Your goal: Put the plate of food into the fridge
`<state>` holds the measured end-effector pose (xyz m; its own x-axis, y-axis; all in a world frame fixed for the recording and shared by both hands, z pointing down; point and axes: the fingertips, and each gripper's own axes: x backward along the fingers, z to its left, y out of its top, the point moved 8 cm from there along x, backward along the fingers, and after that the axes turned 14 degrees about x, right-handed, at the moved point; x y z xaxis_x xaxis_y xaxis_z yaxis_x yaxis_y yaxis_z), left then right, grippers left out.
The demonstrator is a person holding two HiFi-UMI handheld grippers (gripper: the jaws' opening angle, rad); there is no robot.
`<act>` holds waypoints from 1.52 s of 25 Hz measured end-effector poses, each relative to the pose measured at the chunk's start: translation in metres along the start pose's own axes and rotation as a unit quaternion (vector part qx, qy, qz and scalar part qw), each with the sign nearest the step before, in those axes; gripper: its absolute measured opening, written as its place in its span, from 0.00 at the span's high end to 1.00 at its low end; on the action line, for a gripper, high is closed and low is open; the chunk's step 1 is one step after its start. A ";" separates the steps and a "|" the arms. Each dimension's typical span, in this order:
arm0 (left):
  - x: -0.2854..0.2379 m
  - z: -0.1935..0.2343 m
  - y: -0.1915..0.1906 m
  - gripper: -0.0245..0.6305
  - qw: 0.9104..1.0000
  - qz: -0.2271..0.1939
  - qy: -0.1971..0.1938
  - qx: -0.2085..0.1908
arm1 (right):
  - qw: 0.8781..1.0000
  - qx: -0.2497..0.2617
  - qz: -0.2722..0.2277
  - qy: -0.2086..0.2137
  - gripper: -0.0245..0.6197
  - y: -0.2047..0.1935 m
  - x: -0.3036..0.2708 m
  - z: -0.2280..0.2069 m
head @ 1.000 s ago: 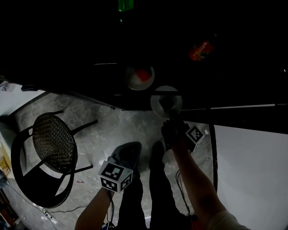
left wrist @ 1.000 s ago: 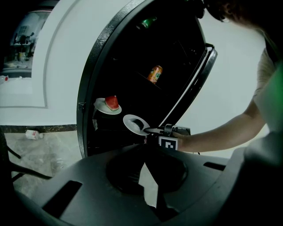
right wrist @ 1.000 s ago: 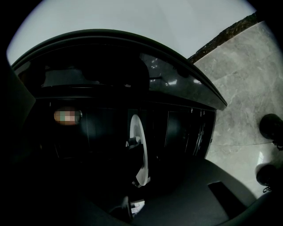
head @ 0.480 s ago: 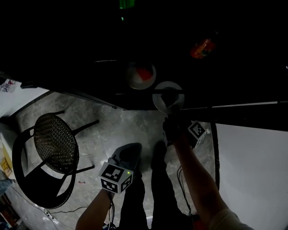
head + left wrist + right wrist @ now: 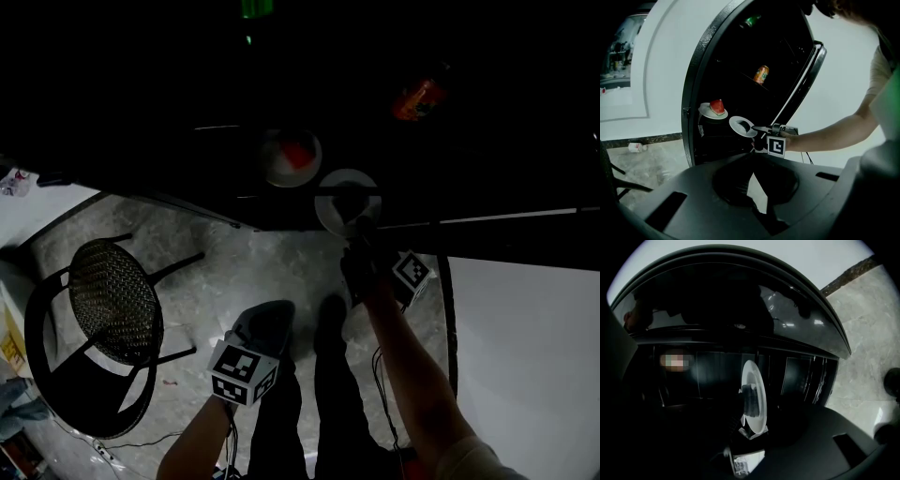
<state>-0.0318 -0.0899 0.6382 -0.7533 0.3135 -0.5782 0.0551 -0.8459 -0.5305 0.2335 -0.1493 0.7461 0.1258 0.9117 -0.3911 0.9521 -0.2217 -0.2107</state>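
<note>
A white plate (image 5: 347,202) with a dark piece of food (image 5: 750,400) hangs at the open fridge's (image 5: 740,70) mouth. My right gripper (image 5: 361,232) is shut on its near rim, and in the right gripper view (image 5: 749,430) the plate (image 5: 759,397) stands edge-on before dark shelves. From the left gripper view the same plate (image 5: 743,126) sits just outside the lower shelf. A second plate with red food (image 5: 292,157) rests inside. My left gripper (image 5: 253,333) hangs low by the person's legs, jaws nearly together and holding nothing.
An orange can (image 5: 419,98) and a green bottle (image 5: 255,9) stand on higher fridge shelves. The fridge door (image 5: 801,79) stands open at the right. A black mesh chair (image 5: 112,300) stands on the stone floor to the left, with cables by its feet.
The right gripper has carried the white plate a little further forward toward the fridge shelf. The left gripper has barely shifted.
</note>
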 end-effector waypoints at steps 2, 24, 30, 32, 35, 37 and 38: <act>0.000 -0.001 0.000 0.95 1.000 0.001 -0.001 -0.005 | 1.000 0.011 0.006 -0.002 0.77 0.000 0.002 0.000; 0.001 0.002 -0.006 0.95 1.000 0.003 -0.001 -0.002 | 0.999 0.019 -0.007 -0.036 0.91 0.001 -0.019 0.001; 0.004 0.006 -0.009 0.95 1.000 0.003 0.002 0.001 | 0.999 0.024 -0.018 -0.035 0.91 0.002 -0.019 0.001; 0.005 0.007 -0.010 0.95 1.000 0.004 0.002 0.001 | 0.999 0.026 -0.027 -0.036 0.91 0.003 -0.020 0.001; 0.005 0.007 -0.011 0.95 1.000 0.005 0.001 0.000 | 0.998 0.028 -0.036 -0.038 0.91 0.006 -0.023 0.002; 0.004 0.008 -0.012 0.95 1.000 0.007 0.000 0.000 | 0.998 0.029 -0.034 -0.040 0.91 0.008 -0.025 0.001; 0.004 0.008 -0.013 0.95 1.000 0.008 -0.001 0.000 | 0.998 0.028 -0.031 -0.038 0.91 0.009 -0.025 0.001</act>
<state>-0.0407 -0.0810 0.6471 -0.7532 0.2988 -0.5860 0.0678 -0.8508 -0.5211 0.2385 -0.1746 0.7537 0.0437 0.8960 -0.4419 0.9397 -0.1871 -0.2863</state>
